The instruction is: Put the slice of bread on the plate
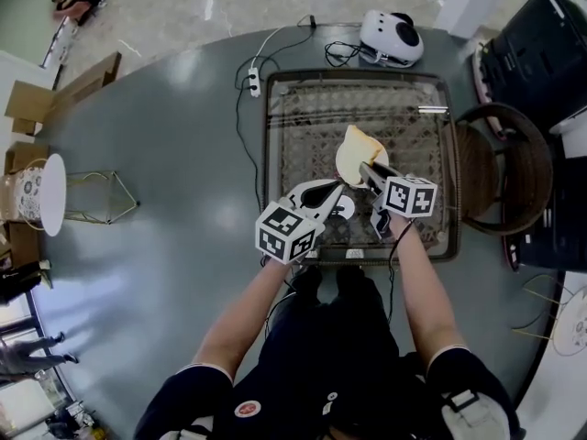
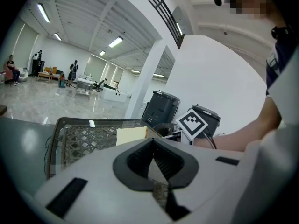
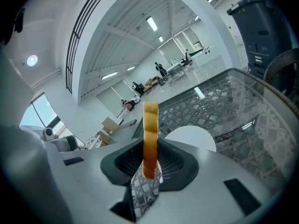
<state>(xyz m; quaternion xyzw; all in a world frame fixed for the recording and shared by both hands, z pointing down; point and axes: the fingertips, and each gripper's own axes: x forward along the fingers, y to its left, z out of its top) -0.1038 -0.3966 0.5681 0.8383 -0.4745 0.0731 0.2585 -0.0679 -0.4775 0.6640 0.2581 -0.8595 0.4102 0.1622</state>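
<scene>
The slice of bread (image 1: 358,152) hangs on edge above a glass-topped rattan tray (image 1: 284,126), with my right gripper (image 1: 369,169) shut on its lower edge. In the right gripper view the bread (image 3: 150,129) stands upright between the pads, and a white plate (image 3: 191,136) lies on the tray just beyond. In the head view my left gripper (image 1: 337,189) covers most of the plate (image 1: 345,209). That gripper's tips meet with nothing between them. The left gripper view shows the bread (image 2: 131,135) past the closed tips of the left gripper (image 2: 152,143).
The tray sits on a round grey table (image 1: 165,181). A wicker chair (image 1: 500,168) stands at its right. A white device (image 1: 393,37) and a power strip (image 1: 254,82) lie at the far side. A black bin (image 1: 541,35) is far right, a small white side table (image 1: 41,193) left.
</scene>
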